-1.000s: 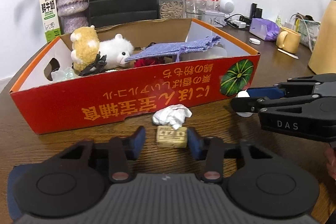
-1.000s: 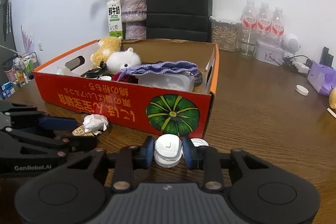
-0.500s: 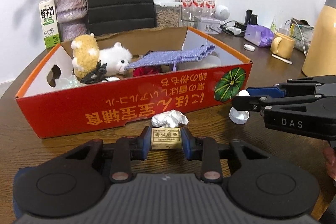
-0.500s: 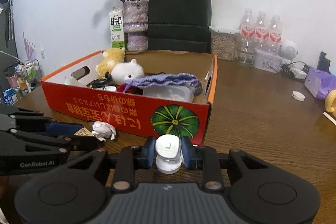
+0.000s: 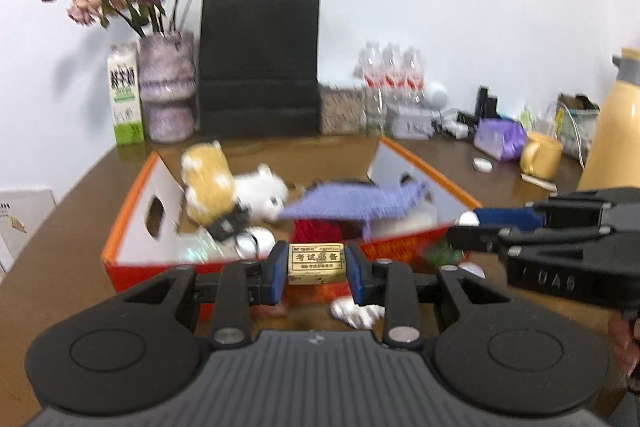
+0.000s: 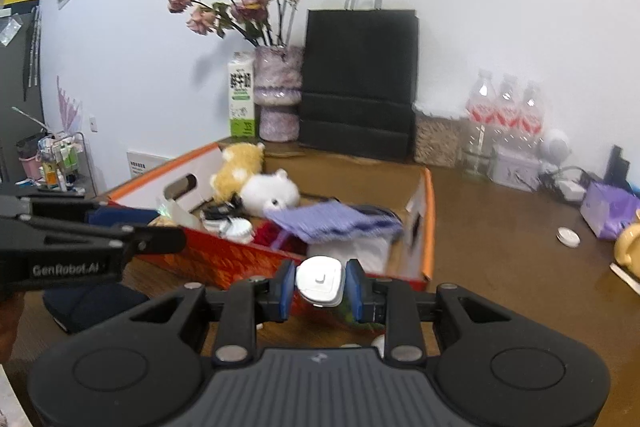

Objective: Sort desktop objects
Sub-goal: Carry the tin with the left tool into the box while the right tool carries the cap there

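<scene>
- Blue pads of the left gripper (image 5: 316, 269) are clamped on both ends of a small yellow eraser (image 5: 316, 263), held up off the wood and level with the near wall of the box.
- Same deal on the right gripper (image 6: 320, 287): it's pinching a white plastic clip-thing (image 6: 320, 281), also in the air just short of the box.
- Crumpled white tissue (image 5: 358, 311) sits on the table (image 6: 500, 267) below the left tool, not picked up yet.
- Past that is the red cardboard box (image 5: 120, 251), already crowded: two plush toys (image 5: 236, 187) far left, a purple cloth (image 5: 348, 201) draped over the middle.
- Risk, I'd say: both grippers are close side by side, so they could bump going over the near wall.
- Dropping onto that sloped cloth could also let the eraser slide or bounce back out.
</scene>
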{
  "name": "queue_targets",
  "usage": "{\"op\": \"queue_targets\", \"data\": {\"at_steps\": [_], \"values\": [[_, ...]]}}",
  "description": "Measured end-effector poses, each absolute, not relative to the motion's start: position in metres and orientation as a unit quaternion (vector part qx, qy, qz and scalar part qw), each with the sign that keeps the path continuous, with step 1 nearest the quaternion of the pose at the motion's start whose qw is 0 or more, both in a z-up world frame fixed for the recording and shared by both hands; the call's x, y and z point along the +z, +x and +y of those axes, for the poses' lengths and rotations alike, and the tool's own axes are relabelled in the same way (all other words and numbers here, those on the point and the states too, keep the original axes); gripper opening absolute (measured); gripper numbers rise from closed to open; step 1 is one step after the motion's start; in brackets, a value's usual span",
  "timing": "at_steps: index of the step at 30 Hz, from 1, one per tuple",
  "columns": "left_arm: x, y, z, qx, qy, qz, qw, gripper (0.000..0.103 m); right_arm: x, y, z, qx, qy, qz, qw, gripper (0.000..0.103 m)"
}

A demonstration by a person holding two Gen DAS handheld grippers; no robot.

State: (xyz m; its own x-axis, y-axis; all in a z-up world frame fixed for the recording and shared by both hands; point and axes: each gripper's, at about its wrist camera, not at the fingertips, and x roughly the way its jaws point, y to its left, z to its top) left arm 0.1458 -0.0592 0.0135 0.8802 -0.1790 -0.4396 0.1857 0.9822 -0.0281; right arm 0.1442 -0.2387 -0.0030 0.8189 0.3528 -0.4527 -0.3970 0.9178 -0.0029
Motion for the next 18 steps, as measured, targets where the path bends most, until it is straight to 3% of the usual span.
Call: {"op": "queue_targets", "data": {"at_steps": [18], "values": [[0.035,0.217,-0.005,-0.043,-0.009,0.170,0.984,0.031,0.021,0.223,-0.162,0.203,-0.047,0.215,0.954,0.026]]}}
